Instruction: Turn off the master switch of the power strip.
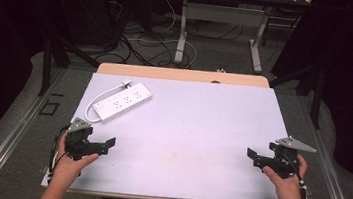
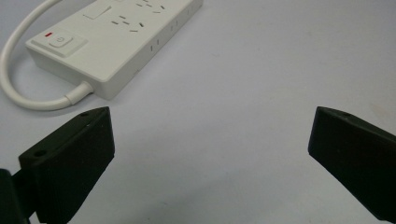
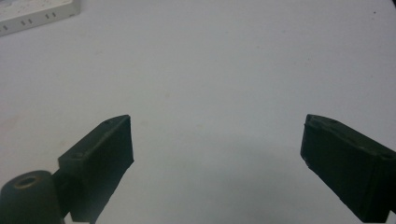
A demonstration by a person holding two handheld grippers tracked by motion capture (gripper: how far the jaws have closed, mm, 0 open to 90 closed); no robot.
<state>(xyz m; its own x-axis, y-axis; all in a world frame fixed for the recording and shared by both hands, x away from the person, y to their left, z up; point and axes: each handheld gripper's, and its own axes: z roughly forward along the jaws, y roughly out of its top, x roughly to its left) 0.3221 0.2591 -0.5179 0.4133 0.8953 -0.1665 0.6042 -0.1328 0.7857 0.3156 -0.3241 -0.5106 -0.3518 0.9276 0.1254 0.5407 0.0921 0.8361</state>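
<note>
A white power strip (image 1: pixel 123 101) with a short white cable (image 1: pixel 100 97) and plug lies at the back left of the white table top (image 1: pixel 184 145). In the left gripper view the power strip (image 2: pixel 116 37) shows its switch with a red mark, and its cable (image 2: pixel 28 93) curls at the left. My left gripper (image 1: pixel 105 144) rests near the front left corner, open, nothing between its jaws. At the right edge my right gripper (image 1: pixel 253 157) stands open and holds nothing. The right gripper view catches a corner of the power strip (image 3: pixel 37 14) far off at top left.
Beyond the table lie a grey floor with tangled cables (image 1: pixel 140 45) and the white legs of another table (image 1: pixel 182 30). Black frame bars (image 1: pixel 48 59) stand at both sides. A wooden edge (image 1: pixel 182 74) shows behind the white top.
</note>
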